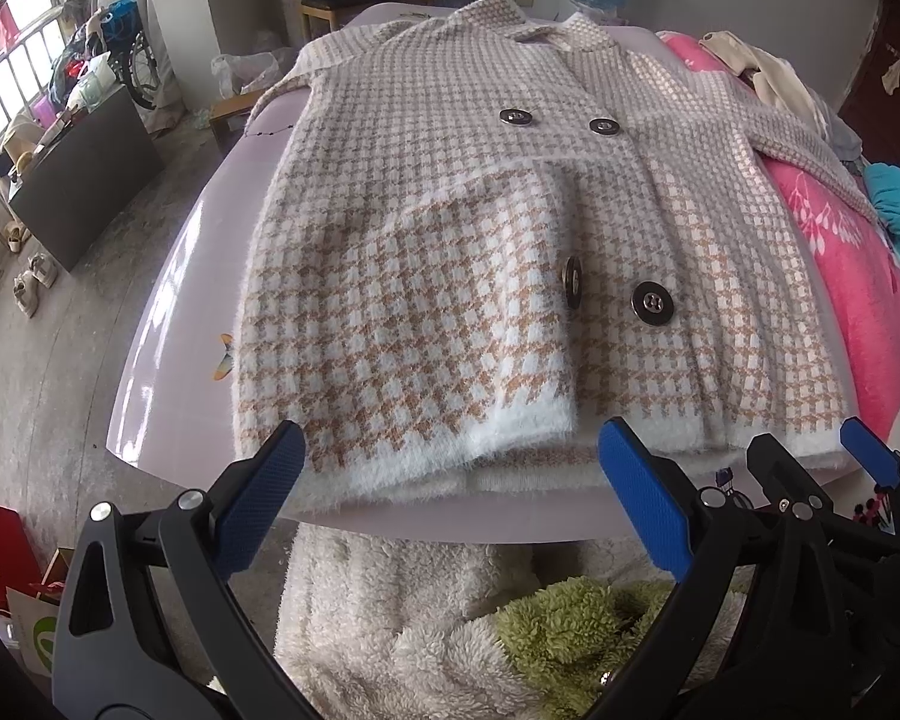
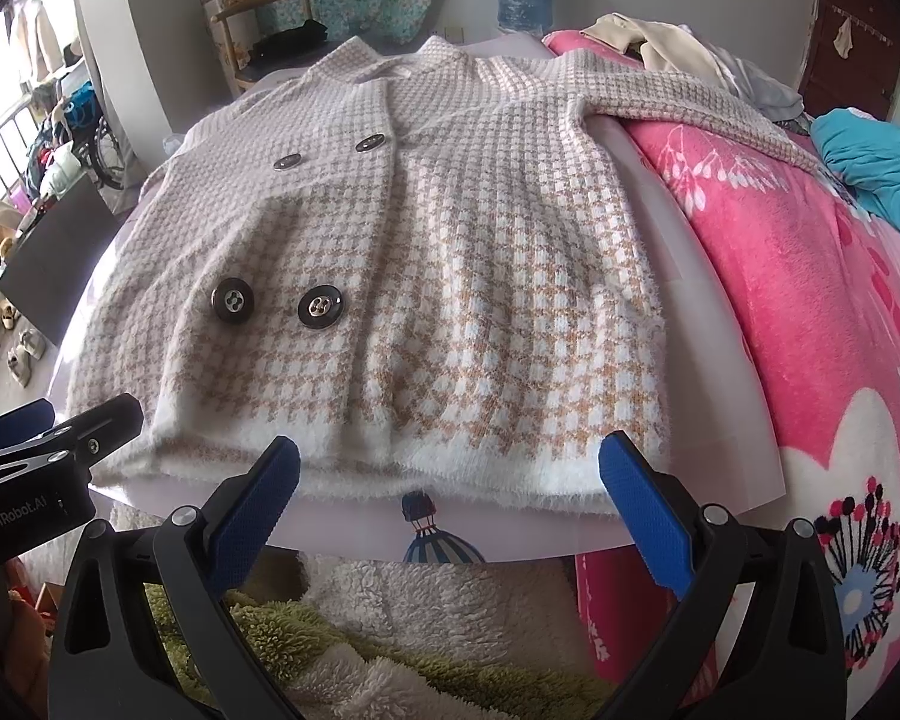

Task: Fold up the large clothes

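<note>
Though partly folded, coat (image 1: 510,252) sleeve unclear

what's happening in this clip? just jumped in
A person is folding a houndstooth knit cardigan laid flat, buttons up, on a pale board beside a pink blanket. One sleeve appears already folded across the front; the other lies out on the blanket. Both the left gripper and the right gripper are open at the white bottom hem, holding nothing.
</note>
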